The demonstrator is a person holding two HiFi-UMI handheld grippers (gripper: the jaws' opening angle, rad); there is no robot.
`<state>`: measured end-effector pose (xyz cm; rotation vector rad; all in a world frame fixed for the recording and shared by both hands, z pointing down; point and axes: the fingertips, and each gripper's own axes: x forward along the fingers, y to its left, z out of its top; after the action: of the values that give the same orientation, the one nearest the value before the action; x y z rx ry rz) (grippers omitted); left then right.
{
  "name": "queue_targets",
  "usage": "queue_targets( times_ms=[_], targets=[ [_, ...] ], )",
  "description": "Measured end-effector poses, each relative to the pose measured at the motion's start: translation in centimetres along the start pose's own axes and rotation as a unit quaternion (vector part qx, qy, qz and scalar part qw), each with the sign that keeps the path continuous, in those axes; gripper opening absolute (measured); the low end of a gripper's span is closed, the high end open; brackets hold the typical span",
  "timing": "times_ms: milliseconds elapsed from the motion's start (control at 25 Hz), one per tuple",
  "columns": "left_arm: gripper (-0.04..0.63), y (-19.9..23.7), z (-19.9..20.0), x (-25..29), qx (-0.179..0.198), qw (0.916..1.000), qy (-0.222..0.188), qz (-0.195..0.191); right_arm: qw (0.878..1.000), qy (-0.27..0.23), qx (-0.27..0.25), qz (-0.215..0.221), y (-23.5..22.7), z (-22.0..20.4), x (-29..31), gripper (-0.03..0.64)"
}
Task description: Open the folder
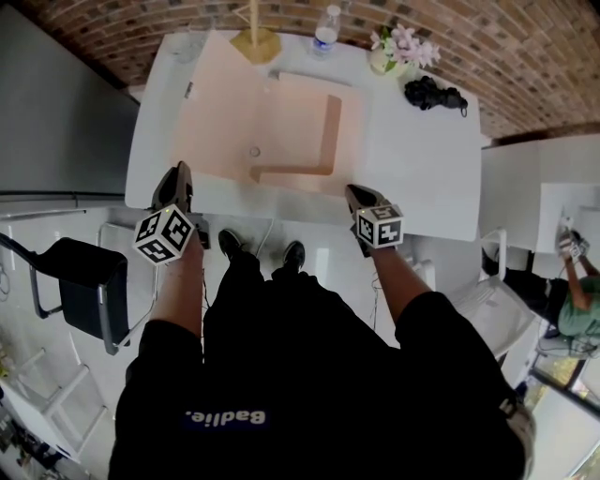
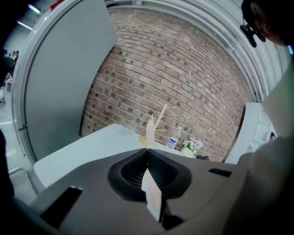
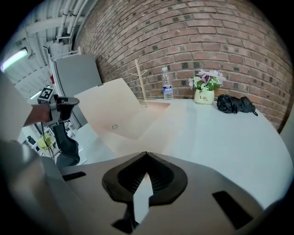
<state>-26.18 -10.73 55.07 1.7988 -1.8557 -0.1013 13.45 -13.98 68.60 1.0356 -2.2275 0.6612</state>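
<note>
A pale peach folder (image 1: 281, 122) lies open on the white table (image 1: 422, 159). Its cover (image 3: 115, 110) stands tilted up on the left and carries a small round snap. The left gripper view catches that cover edge-on (image 2: 150, 129). My left gripper (image 1: 182, 171) hangs at the table's front left edge, shut and empty, apart from the folder; it also shows in the right gripper view (image 3: 73, 100). My right gripper (image 1: 354, 191) is shut at the folder's front right corner (image 3: 146, 153). Whether its tips touch the folder I cannot tell.
At the back of the table stand a wooden stand (image 1: 255, 39), a water bottle (image 1: 325, 28), a pot of flowers (image 1: 398, 52) and a black bundle (image 1: 433, 94). A black chair (image 1: 84, 281) sits at the left, a grey partition (image 2: 64, 73) behind it. A person (image 1: 581, 295) sits far right.
</note>
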Motion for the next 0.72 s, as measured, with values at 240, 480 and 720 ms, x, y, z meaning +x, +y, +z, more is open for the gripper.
queue_targets(
  times_ms=[240, 480, 720],
  targets=[
    [0.003, 5.0, -2.2, 0.4, -0.048, 0.9981, 0.024, 0.031, 1.000, 0.004, -0.003, -0.021, 0.1, 0.4, -0.1, 0.029],
    [0.004, 8.3, -4.1, 1.1, -0.088, 0.9938, 0.043, 0.053, 0.999, 0.020, -0.003, -0.043, -0.5, 0.0, -0.1, 0.029],
    [0.006, 11.1, -6.2, 2.3, -0.143, 0.9856, 0.069, 0.058, 0.998, 0.025, 0.002, -0.064, -0.2, 0.5, -0.3, 0.029]
  ],
)
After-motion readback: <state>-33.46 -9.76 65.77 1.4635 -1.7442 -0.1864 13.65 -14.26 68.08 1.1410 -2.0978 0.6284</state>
